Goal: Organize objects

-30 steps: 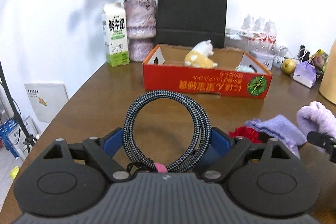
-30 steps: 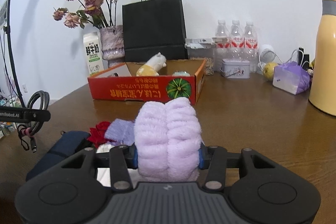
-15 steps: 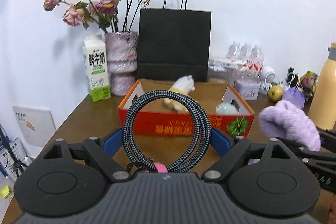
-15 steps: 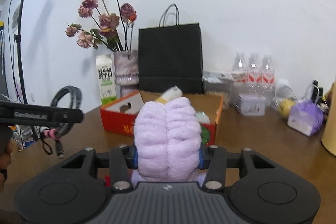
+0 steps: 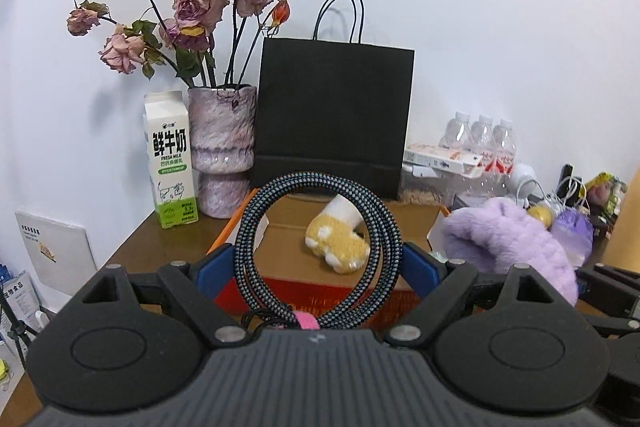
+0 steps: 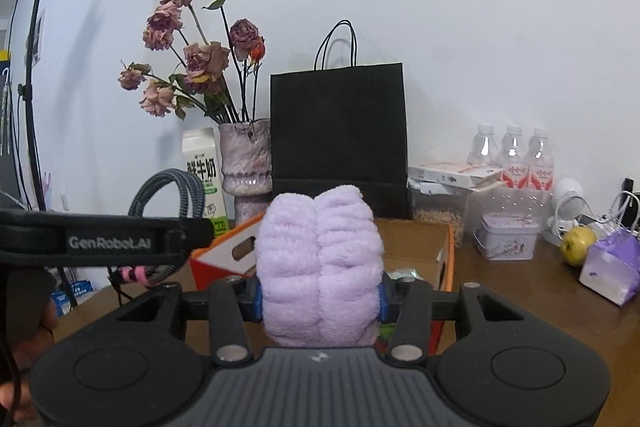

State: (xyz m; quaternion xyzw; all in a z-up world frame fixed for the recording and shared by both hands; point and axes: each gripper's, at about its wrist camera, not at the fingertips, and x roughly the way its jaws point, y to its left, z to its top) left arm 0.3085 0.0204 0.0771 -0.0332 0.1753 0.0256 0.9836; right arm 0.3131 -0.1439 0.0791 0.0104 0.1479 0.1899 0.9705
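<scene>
- The coiled braided cable (image 5: pixel 318 251) is standing upright between the blue pads of the left gripper (image 5: pixel 318 269), which is pinching it at both sides above the front edge of the red cardboard box (image 5: pixel 320 297).
- The folded lilac towel (image 6: pixel 318 267) is being squeezed by the right gripper (image 6: pixel 318 297), apparently over the same box.
- A yellow plush paw (image 5: pixel 336 241) is lying inside the box.
- A black paper bag (image 5: pixel 332 115) and a milk carton (image 5: pixel 171 163) are standing behind it.

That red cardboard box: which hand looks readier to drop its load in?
Probably the left. Its tool grips the coiled cable with the box interior right behind it. The right tool holds the purple fluffy cloth near the box's right end.
</scene>
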